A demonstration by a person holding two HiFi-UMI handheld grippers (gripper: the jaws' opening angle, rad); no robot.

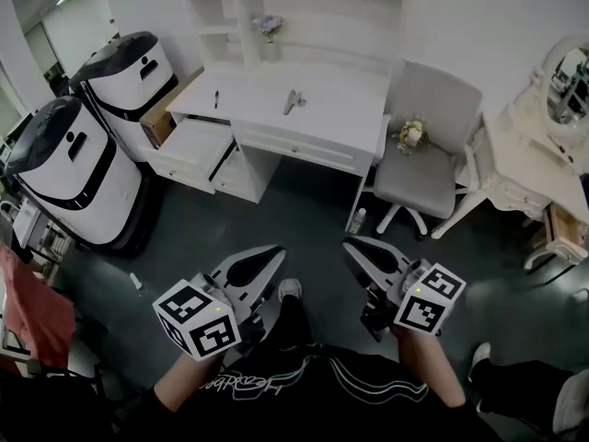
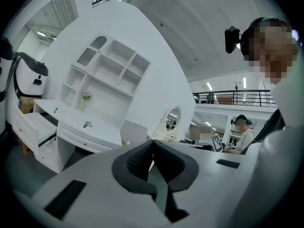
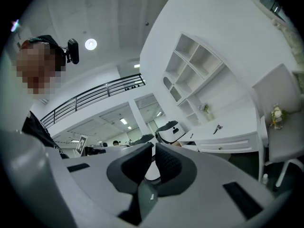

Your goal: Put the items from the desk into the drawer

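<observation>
Nearest first: the person is standing well back from the furniture and holding both tools low in front of the body. The left gripper [image 1: 274,250] is pointing fwd w/ its jaws pressed together, nothing btwn them. Same deal on the right gripper [image 1: 351,243]: claw is sitting fully closed & empty. The two are hovering side by side over the dark floor, apart from each other.

A bit farther out, a small bottle [image 1: 357,219] is sitting on the floor just beside the near right leg of the white desk [image 1: 340,122]. To the right of that, a grey chair [image 1: 437,109] is standing against the desk's right side, and a little bunch of flowers [image 1: 409,134] is lying on its seat.

At the desk's left end the drawer [image 1: 189,150] is hanging pulled open toward the near left.

The stuff to move is lying on the desktop: a dark pen [image 1: 216,99] toward the left, and a small metal thing [image 1: 292,101] near the middle (too small to tell what it is tbh). They're lying apart, neither in the drawer.

Farthest: a vase [image 1: 268,29] is standing in the shelf unit [image 1: 304,12] at the back of the desk. Two big white-and-black machines [image 1: 120,76] are standing at the far left, and a round mirror [image 1: 569,72] is standing at the far right.
</observation>
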